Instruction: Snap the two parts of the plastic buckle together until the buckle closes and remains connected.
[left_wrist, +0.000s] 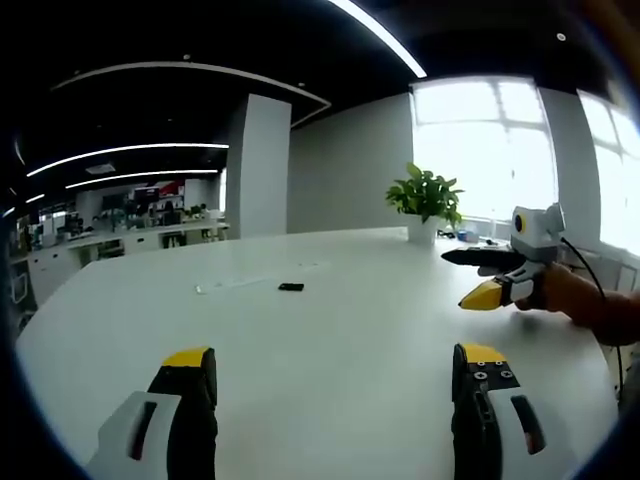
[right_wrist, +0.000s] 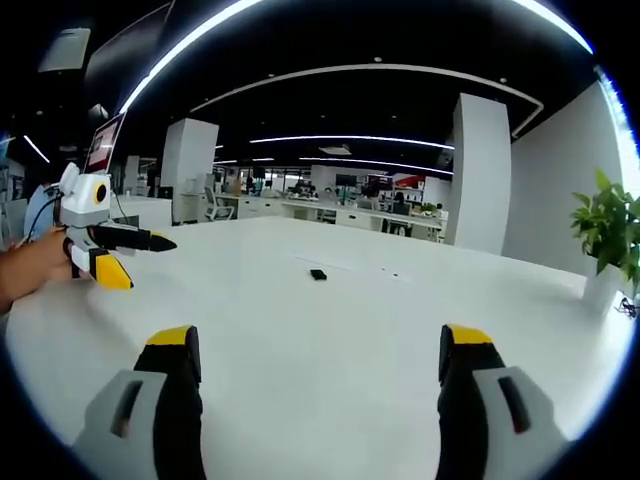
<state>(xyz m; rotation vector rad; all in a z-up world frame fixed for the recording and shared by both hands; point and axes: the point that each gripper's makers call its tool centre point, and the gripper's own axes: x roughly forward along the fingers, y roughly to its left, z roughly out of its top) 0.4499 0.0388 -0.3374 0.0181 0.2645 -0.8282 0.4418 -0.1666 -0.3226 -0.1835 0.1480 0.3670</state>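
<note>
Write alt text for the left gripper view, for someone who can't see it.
The left gripper, jaws wide open, hangs over a white table with a small black buckle piece lying far ahead. At right a hand holds the right gripper; a potted plant stands behind.

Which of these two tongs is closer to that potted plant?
Right. The right tongs hang on the potted plant's side of the white table, below it in the left gripper view; the left tongs sit farther back.

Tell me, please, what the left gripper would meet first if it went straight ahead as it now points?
Probably the small black buckle part on the white table; the left gripper is open and bare table lies between, though depth is hard to judge.
</note>
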